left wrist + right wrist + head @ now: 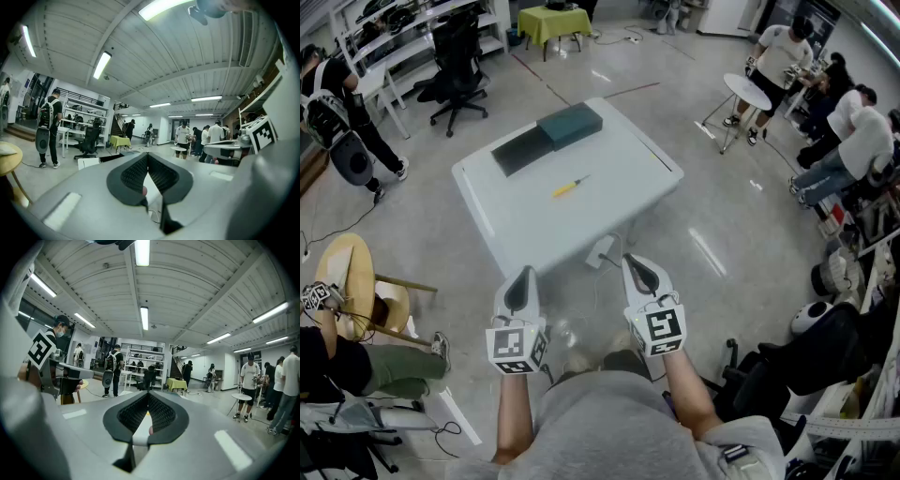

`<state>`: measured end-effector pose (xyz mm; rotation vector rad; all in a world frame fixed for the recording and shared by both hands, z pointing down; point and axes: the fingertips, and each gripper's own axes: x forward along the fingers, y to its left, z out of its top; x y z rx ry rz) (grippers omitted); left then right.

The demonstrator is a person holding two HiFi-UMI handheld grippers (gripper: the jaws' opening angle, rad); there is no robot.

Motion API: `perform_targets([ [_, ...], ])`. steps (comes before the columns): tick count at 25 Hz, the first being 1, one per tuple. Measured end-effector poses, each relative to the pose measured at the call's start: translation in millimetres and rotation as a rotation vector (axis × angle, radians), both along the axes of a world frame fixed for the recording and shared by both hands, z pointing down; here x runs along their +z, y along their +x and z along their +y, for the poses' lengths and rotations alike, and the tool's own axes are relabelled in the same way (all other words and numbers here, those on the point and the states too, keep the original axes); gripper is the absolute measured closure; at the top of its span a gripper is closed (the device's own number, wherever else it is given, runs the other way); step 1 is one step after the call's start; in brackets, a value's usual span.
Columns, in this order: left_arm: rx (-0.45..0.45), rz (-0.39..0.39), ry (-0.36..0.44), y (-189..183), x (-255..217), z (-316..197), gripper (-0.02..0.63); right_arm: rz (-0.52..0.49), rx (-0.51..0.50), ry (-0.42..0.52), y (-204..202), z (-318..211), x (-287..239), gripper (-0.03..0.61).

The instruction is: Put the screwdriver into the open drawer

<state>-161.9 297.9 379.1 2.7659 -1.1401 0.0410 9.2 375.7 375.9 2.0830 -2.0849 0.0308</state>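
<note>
Left gripper (523, 274): jaws pressed together with nothing between them, held low at bottom centre, short of the table.
Right gripper (636, 264): jaws also pressed together and empty, just right of the left one.
Screwdriver (569, 187): lay loose mid-table at centre frame, yellow, slanted, well apart from both grippers.
Drawer: probably the dark flat box (521, 150) at the table's upper left, touching a teal box (571, 125); which one was open could not be told.
Risk, near: a small white thing with a cord (600, 251) hung at the table's near edge, between the grippers. A forward reach could snag it.
Risk, middle: jaws that stayed together would push the thin screwdriver, which could roll toward an edge.
Risk, far: a low swing toward the dark box could knock the teal box off the far corner.
Edges: the table (609, 178) sat cornerwise, its near edge at centre and its right corner pointing to bare floor.
Open room: clear tabletop around the screwdriver on every side, widest to its right.
Surroundings: a stool (347, 272) at lower left and an office chair (455, 66) at upper left stood well clear of the table.
</note>
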Motion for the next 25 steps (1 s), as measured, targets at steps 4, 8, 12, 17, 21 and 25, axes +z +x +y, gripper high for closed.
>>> perform_targets([
  [4,-0.003,0.003,0.003,-9,-4,-4,0.601,-0.012,-0.017,0.006,-11,-4,-3,0.575],
  [8,-0.013,0.007,0.002,-14,-2,-13,0.601,-0.012,-0.028,0.001,-16,-12,-1,0.575],
  [12,-0.02,0.011,0.0,-17,1,-22,0.601,-0.006,-0.034,-0.004,-18,-25,2,0.575],
  [17,-0.03,0.0,-0.004,-11,6,-36,0.601,-0.006,-0.048,-0.005,-14,-45,6,0.575],
  [21,-0.046,-0.011,-0.009,-5,10,-57,0.601,-0.019,-0.07,-0.006,-8,-71,11,0.575],
  [25,-0.069,-0.019,-0.01,10,14,-89,0.601,-0.027,-0.09,-0.012,8,-107,15,0.575],
])
